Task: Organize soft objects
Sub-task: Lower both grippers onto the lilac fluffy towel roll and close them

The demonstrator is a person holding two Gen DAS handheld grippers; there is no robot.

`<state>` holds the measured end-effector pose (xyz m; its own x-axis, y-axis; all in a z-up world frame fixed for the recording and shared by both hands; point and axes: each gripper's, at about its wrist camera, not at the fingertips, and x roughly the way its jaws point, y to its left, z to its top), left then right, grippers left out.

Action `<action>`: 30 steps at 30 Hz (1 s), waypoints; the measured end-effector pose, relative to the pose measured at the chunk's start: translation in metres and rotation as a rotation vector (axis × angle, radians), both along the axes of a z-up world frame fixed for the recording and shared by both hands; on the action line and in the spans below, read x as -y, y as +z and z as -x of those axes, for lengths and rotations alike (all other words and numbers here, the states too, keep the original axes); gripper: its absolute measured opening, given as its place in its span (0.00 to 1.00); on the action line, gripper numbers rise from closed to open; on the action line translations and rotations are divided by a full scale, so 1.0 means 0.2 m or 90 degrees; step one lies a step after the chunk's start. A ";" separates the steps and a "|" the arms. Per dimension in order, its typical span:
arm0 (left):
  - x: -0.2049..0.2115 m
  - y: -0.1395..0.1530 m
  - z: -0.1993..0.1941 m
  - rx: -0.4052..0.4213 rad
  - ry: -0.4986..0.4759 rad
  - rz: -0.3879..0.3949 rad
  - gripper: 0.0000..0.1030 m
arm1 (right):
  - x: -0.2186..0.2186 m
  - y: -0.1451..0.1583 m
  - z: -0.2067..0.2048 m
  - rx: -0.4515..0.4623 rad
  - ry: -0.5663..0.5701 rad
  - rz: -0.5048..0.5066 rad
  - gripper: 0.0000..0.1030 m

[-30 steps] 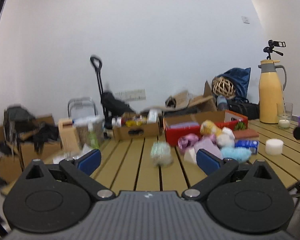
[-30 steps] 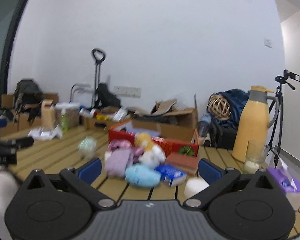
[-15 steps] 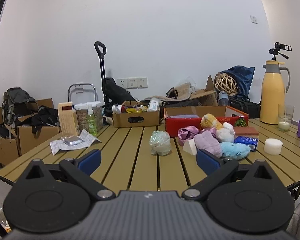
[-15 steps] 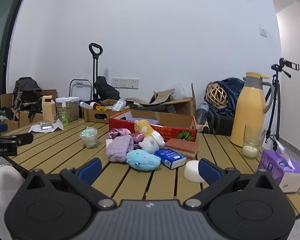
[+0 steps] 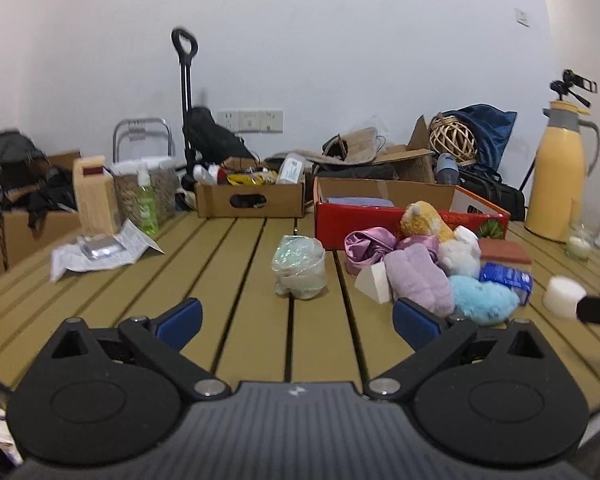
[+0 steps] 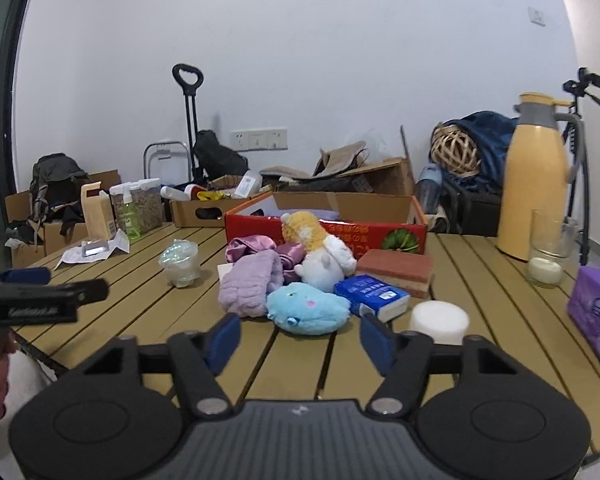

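Your right gripper point(image 6: 300, 338) is closing w/ nothing between the jaws yet; the blue plush point(image 6: 307, 308) sits just ahead of them, at the near edge of the pile on the slatted table point(image 6: 480, 276). Left gripper point(image 5: 296, 316) is spread wide & empty, facing the clear crinkly bag point(image 5: 299, 266). Re-open the right before you push in, straddle the plush mid-body, squeeze soft. Probably it goes in the red box point(image 6: 328, 228) behind the pile.

Count: 1 blue plush, 1 lilac plush point(image 6: 252, 282), 1 white plush point(image 6: 326, 262), 1 yellow plush point(image 6: 302, 230), 1 satin cloth point(image 6: 246, 248), 1 white foam puck point(image 6: 439, 320).
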<state>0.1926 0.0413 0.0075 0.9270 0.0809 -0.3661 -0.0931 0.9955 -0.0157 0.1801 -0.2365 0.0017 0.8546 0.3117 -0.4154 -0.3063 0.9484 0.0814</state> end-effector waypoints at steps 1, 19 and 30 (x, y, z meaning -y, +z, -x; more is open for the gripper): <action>0.00 0.00 -0.05 -0.007 -0.005 0.014 1.00 | -0.01 0.00 -0.03 -0.001 0.003 0.001 0.57; -0.04 -0.01 -0.60 -0.007 -0.026 0.005 0.95 | -0.30 -0.05 -0.56 -0.030 0.098 0.015 0.56; -0.07 -0.09 -0.60 0.000 -0.054 0.015 0.95 | -0.54 -0.22 -0.70 -0.074 0.123 0.073 0.36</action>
